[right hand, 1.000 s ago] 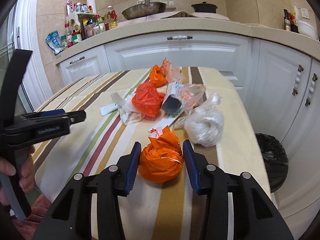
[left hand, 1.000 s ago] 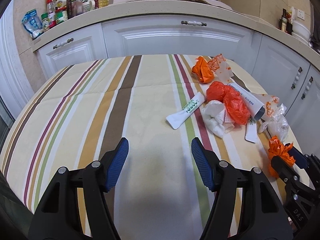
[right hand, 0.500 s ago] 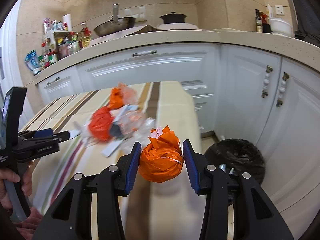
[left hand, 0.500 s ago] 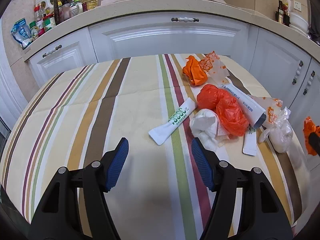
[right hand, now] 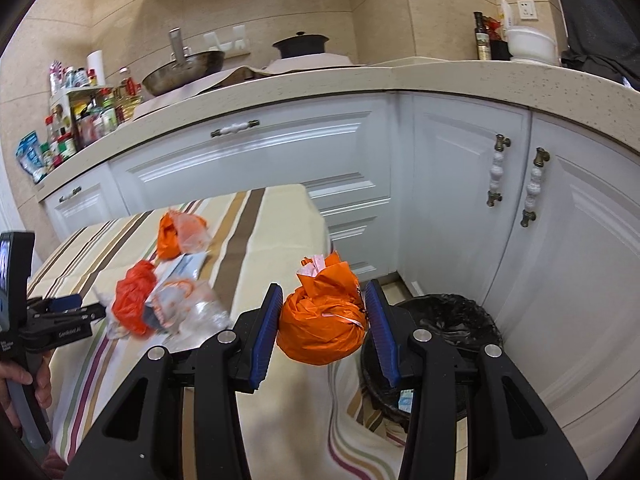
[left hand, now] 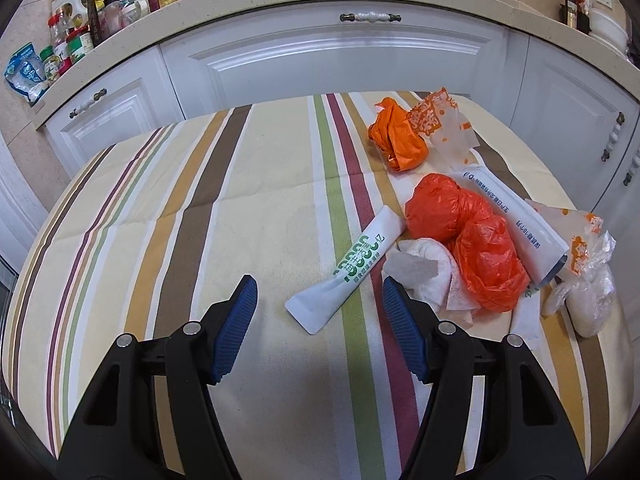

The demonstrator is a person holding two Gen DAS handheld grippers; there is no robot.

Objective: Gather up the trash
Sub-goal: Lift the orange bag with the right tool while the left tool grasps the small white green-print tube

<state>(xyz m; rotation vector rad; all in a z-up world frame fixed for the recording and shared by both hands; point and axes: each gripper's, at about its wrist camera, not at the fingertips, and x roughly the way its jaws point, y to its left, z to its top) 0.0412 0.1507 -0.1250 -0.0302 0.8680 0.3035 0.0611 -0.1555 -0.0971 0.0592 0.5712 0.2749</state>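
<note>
My right gripper (right hand: 322,322) is shut on an orange plastic bag ball (right hand: 322,320) and holds it in the air past the table's right edge, near a black-lined trash bin (right hand: 448,320) on the floor. My left gripper (left hand: 318,316) is open and empty just above the striped tablecloth (left hand: 160,220). A white sachet with green print (left hand: 348,268) lies just ahead, between its fingertips. Right of it lie crumpled white tissue (left hand: 428,272), a red-orange bag (left hand: 468,236), a white tube (left hand: 516,220), a clear bag (left hand: 588,296) and a far orange bag (left hand: 396,140).
White kitchen cabinets (right hand: 280,160) and a beige counter (right hand: 320,80) curve behind the table. Bottles and jars (left hand: 92,16) stand on the counter's left. The left gripper and the hand holding it show at the left edge of the right wrist view (right hand: 48,324).
My right gripper lifted the orange bag ball off the table and swung it right, toward the bin. My left gripper moved forward and right, toward the white sachet.
</note>
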